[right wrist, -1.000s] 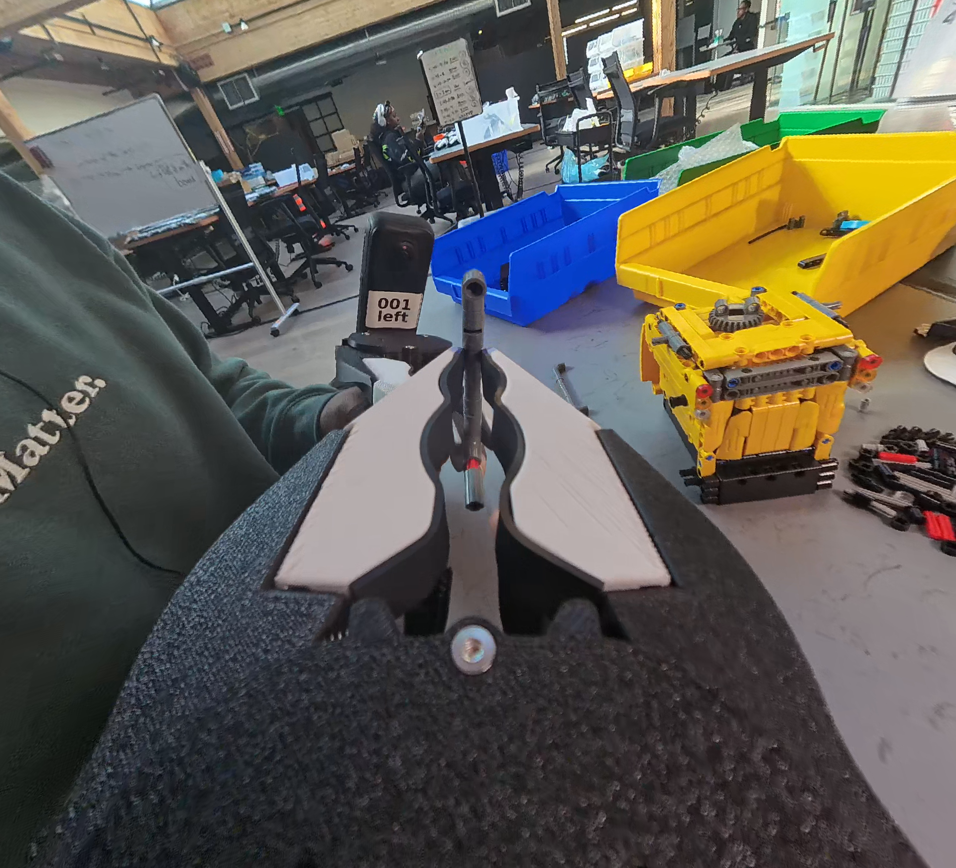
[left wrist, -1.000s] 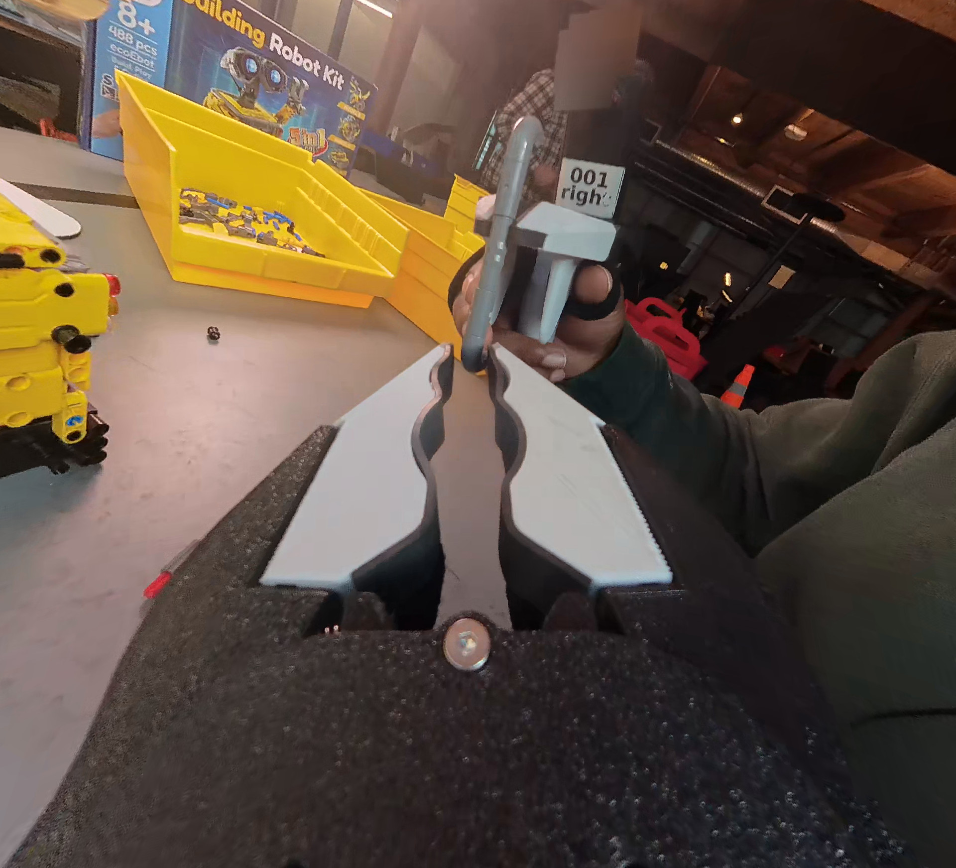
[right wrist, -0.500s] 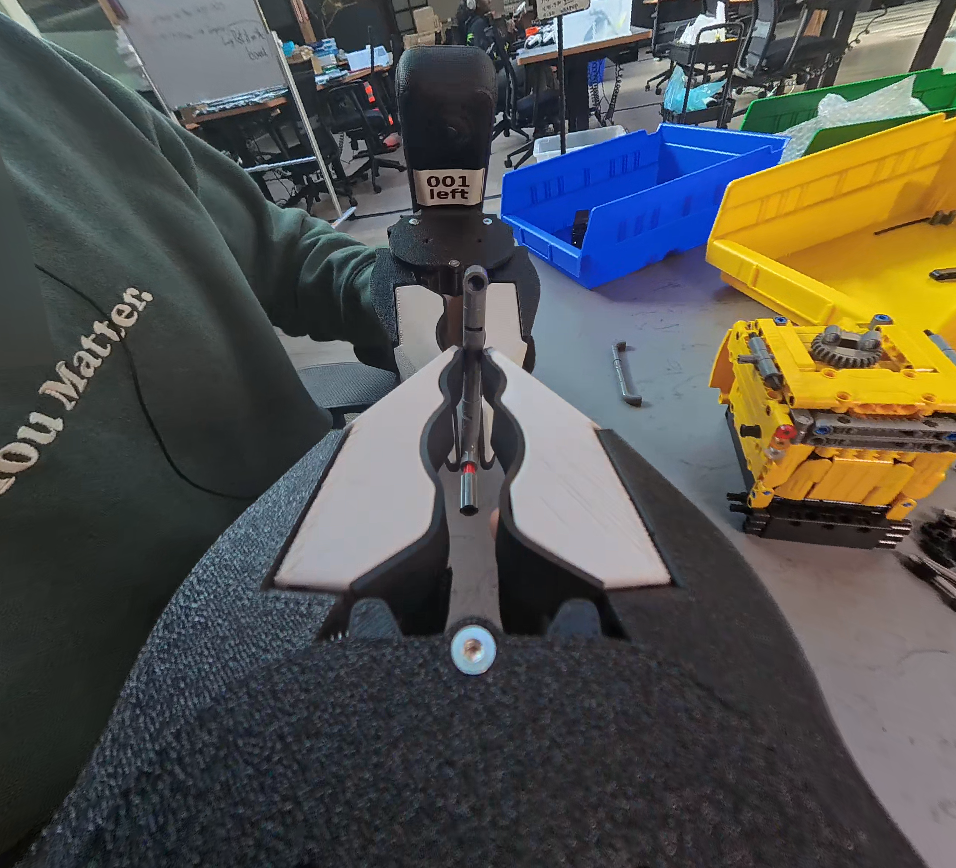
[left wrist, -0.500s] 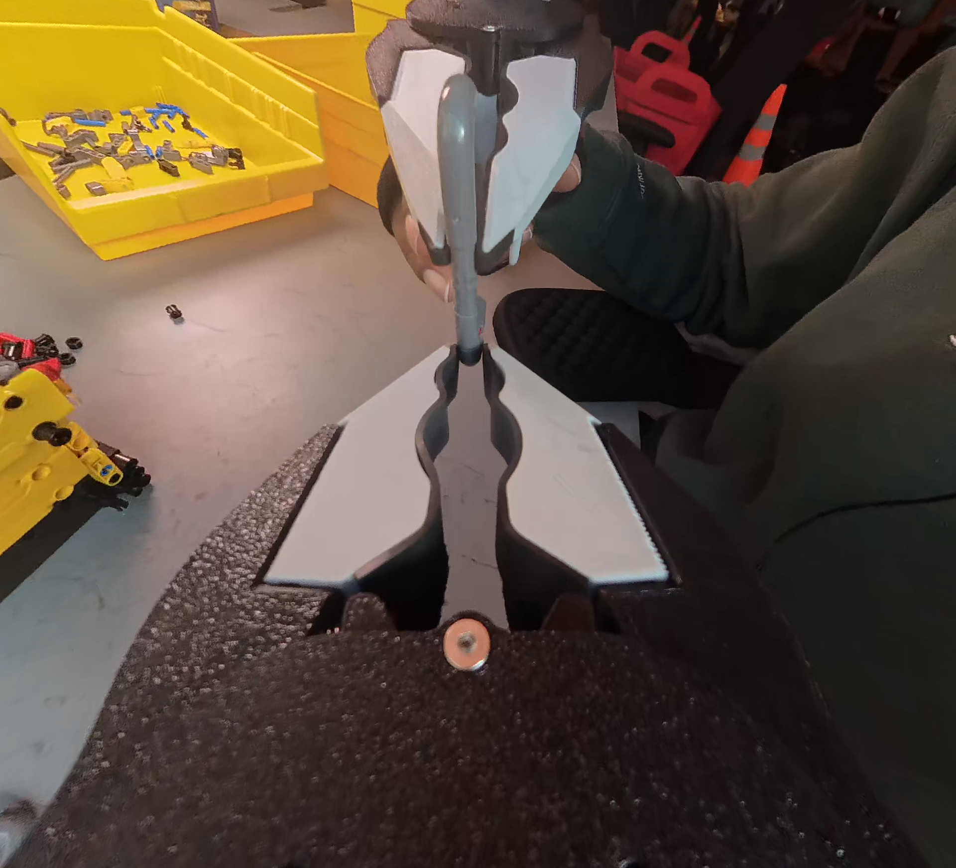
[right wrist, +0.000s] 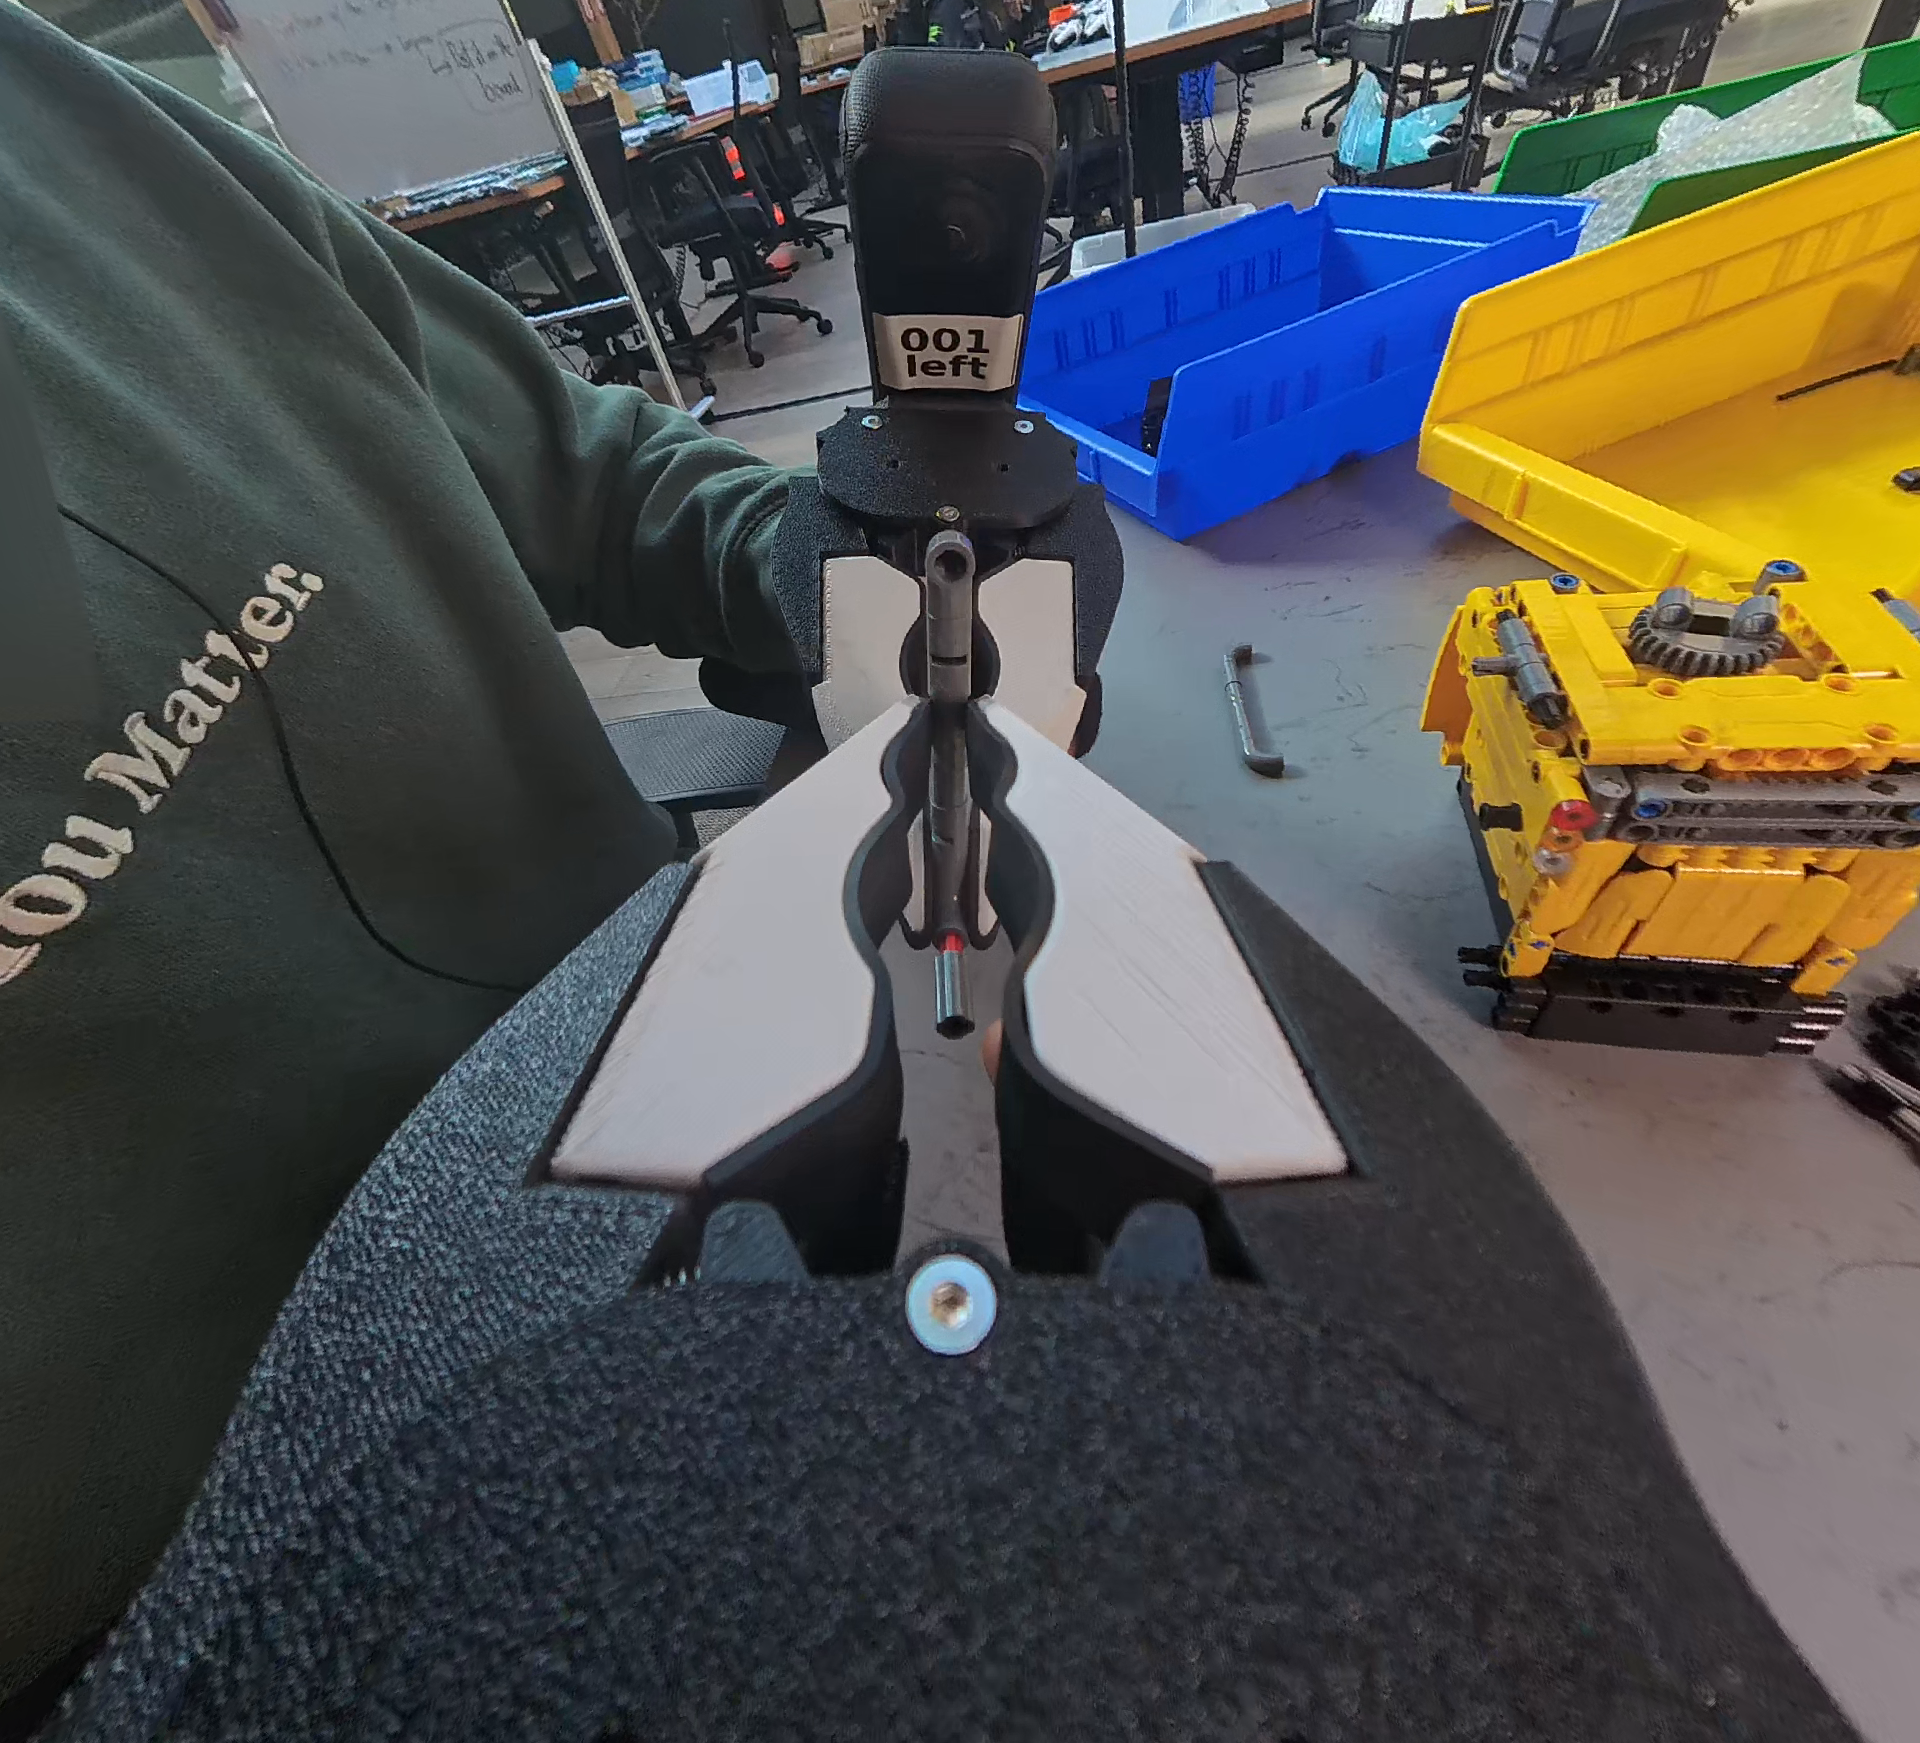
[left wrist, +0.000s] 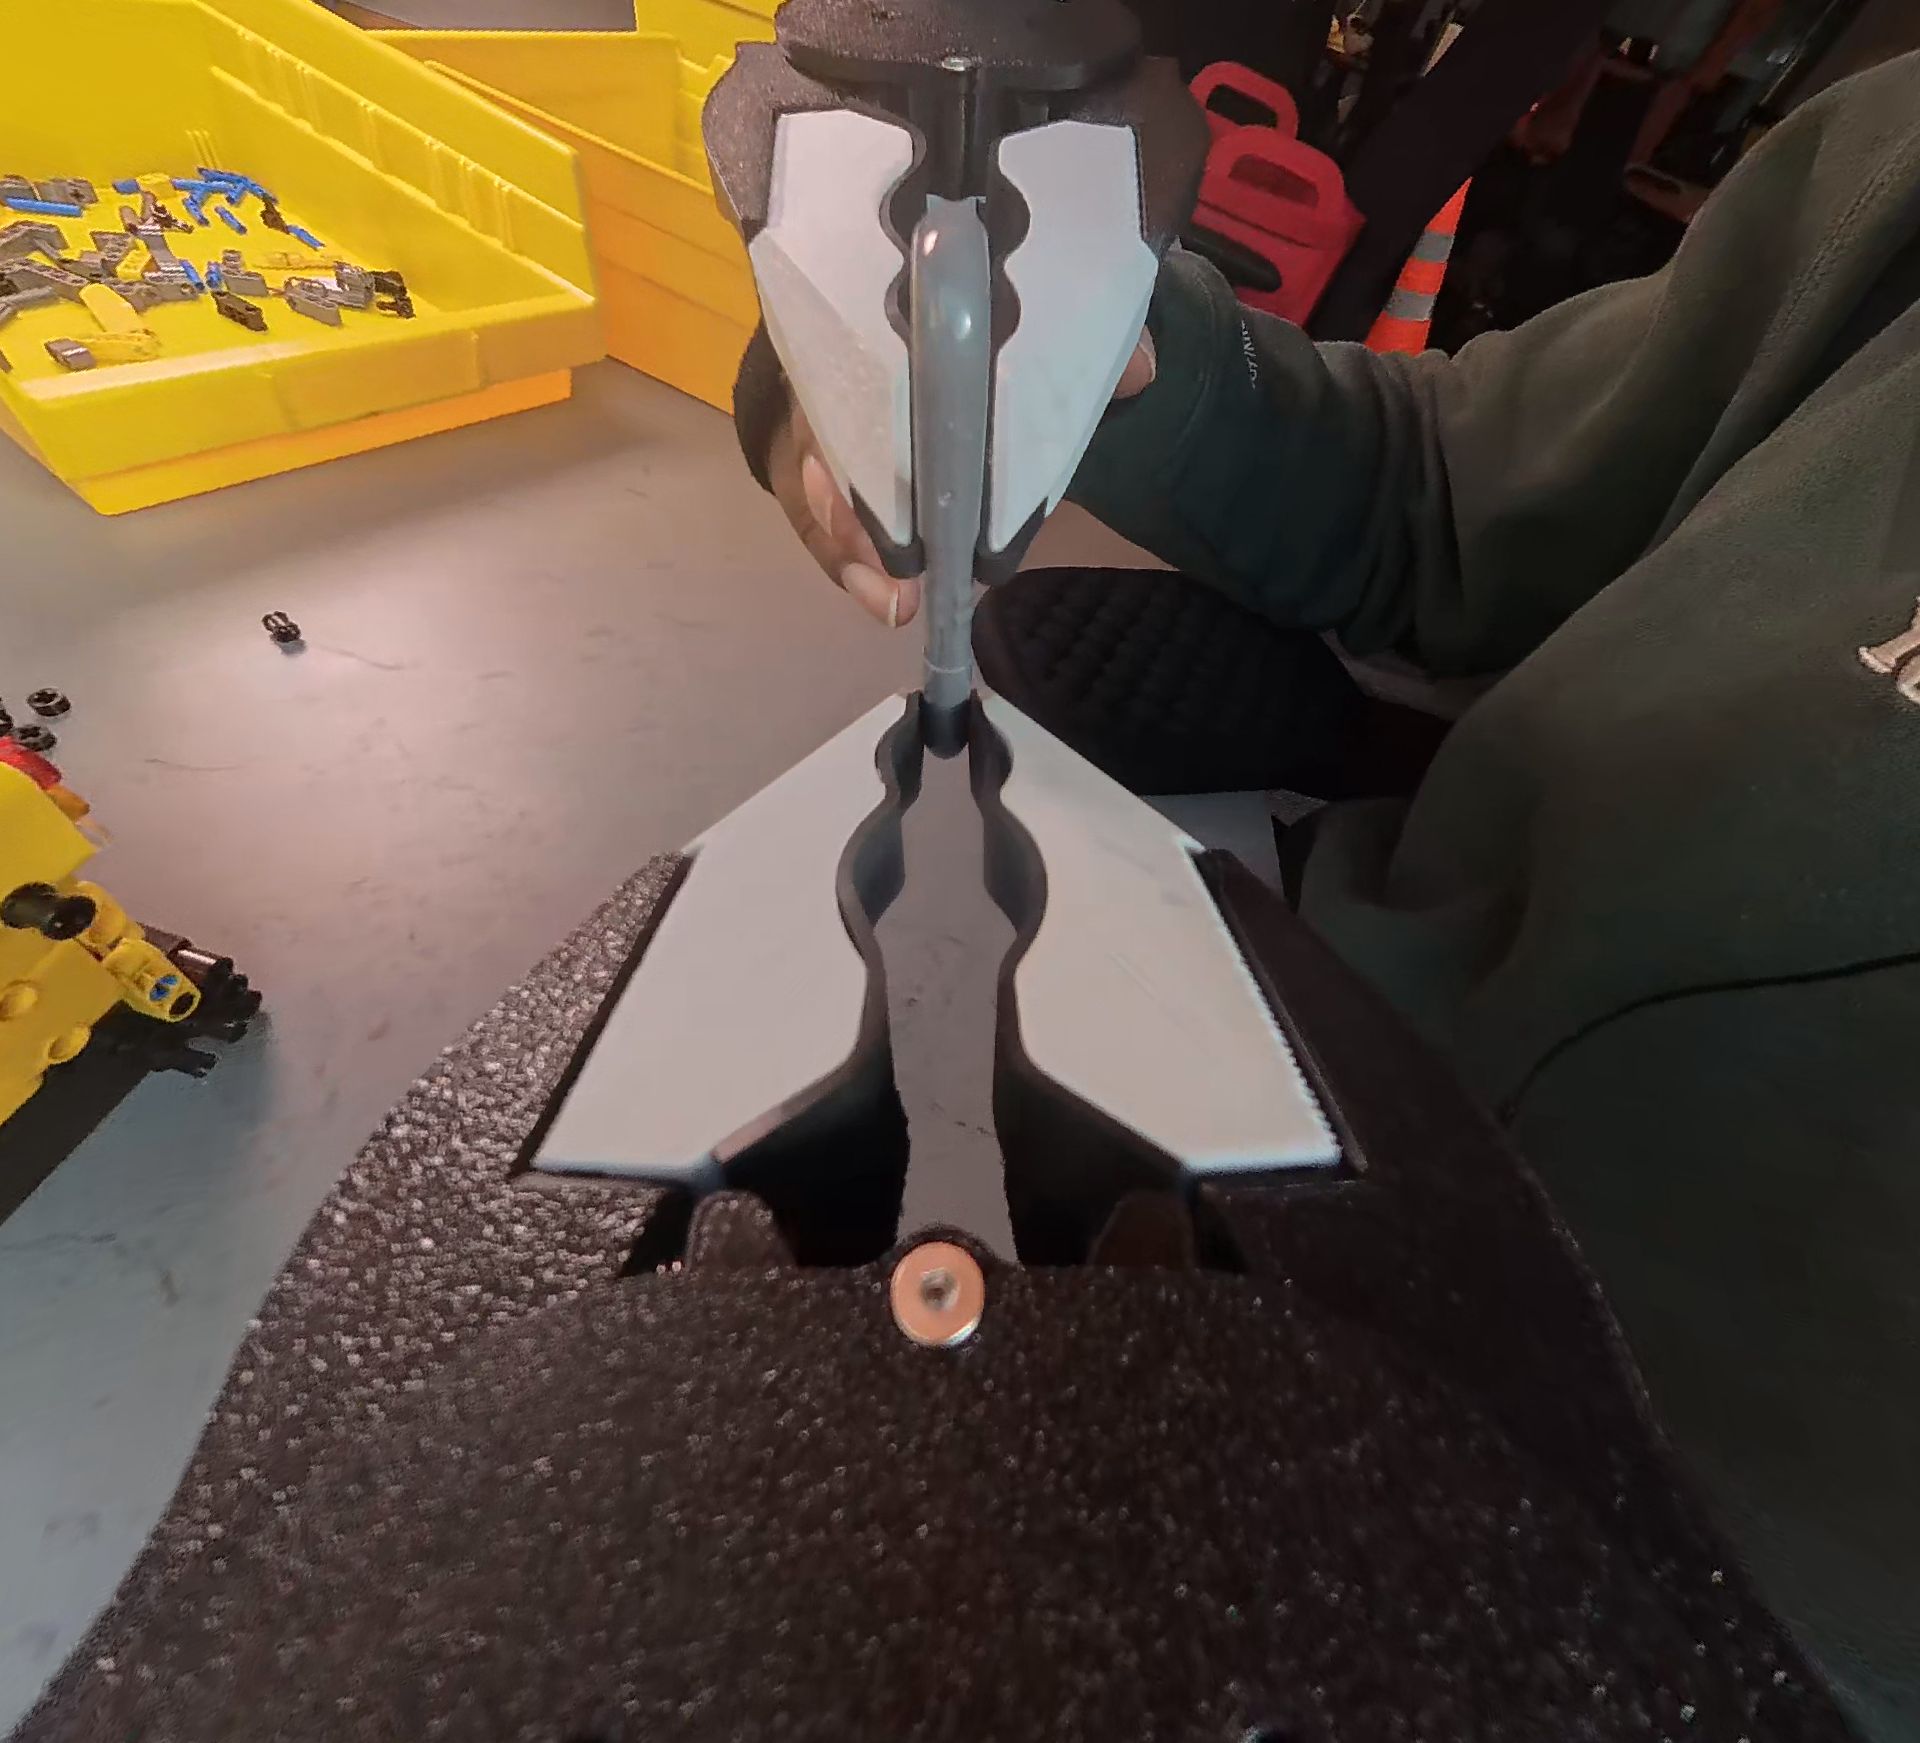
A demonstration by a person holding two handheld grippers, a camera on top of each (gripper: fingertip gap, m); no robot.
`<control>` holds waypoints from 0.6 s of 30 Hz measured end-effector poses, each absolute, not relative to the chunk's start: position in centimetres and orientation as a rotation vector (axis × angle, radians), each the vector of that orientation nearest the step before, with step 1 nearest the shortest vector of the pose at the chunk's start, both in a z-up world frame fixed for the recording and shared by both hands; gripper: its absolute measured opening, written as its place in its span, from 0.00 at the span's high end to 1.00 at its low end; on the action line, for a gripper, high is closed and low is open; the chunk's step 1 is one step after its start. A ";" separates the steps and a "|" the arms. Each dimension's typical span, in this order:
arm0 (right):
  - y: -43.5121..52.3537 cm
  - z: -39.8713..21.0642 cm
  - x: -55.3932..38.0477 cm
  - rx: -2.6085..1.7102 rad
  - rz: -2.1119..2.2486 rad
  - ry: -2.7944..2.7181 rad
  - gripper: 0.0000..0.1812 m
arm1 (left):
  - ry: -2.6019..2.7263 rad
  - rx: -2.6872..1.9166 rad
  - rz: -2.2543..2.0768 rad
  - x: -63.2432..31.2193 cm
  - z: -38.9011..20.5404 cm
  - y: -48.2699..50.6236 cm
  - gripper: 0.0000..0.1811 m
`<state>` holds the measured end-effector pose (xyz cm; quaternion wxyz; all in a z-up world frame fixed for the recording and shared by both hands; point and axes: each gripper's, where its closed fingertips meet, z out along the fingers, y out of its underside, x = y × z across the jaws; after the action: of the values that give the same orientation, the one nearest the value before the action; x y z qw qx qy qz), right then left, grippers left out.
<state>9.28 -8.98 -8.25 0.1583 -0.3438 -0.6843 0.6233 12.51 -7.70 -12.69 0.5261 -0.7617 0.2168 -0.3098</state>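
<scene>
Whiteboard (right wrist: 374,31), desks, office chairs (right wrist: 727,239) (daylit)

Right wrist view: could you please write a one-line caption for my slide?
Right gripper shut on a grey rod, facing the left gripper; yellow brick vehicle beside it.

Brick model (right wrist: 1704,800) on table (right wrist: 1299,872); bins (right wrist: 1704,374) behind it

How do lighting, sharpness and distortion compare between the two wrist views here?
Left wrist view: dim, dark background, the grey rod sharp, the yellow bin evenly lit, edges bowed by the wide lens. Right wrist view: bright daylight, crisp on the yellow model; the blue bin curves near the frame edge; no motion blur in either.
</scene>
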 end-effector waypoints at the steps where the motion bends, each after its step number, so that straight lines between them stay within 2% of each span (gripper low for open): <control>1: -9.0 -8.3 9.2 -0.985 1.786 -1.957 0.97 | 0.524 -1.818 -0.738 12.4 -12.7 -7.7 0.96; 4: -8.5 -7.9 8.9 -0.979 1.798 -1.911 0.96 | 0.537 -1.772 -0.711 11.9 -12.5 -7.5 0.96; 6: -7.7 -7.5 9.2 -0.966 1.800 -1.889 0.89 | 0.542 -1.730 -0.690 11.2 -12.2 -7.3 0.96; 8: -6.6 -7.8 9.9 -0.953 1.748 -1.900 0.87 | 0.553 -1.681 -0.676 10.5 -11.6 -7.3 0.96; 12: -5.5 -9.9 10.5 -0.953 1.581 -1.945 0.87 | 0.573 -1.613 -0.647 9.5 -11.1 -7.1 0.96; 18: -5.5 -11.2 9.5 -1.006 1.608 -1.900 0.92 | 0.594 -1.576 -0.652 9.4 -11.4 -6.7 0.96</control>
<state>9.46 -5.46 -11.23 0.2265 -0.3649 -0.6892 0.5835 9.40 -6.70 -11.40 0.6192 -0.6853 0.2583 -0.2834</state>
